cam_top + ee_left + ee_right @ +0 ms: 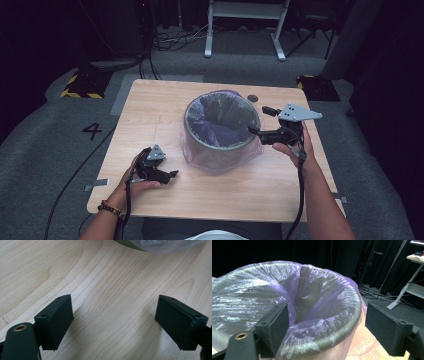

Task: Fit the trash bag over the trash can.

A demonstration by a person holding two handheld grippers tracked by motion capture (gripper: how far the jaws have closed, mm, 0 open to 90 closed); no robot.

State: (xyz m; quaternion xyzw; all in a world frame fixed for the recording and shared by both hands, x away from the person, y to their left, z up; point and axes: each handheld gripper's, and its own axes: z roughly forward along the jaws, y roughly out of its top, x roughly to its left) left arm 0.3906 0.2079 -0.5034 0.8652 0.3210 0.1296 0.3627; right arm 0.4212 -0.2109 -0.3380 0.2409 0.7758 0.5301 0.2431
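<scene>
Floor marking "4" [92,130] left of table [150,105] — lined bin [222,131] unlabelled

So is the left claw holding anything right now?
No, the left claw stands open over the bare light wooden table, with nothing between its black pads.

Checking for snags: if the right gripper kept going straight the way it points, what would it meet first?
Probably the purple bag over the bin's near rim; the open right gripper straddles it.
</scene>
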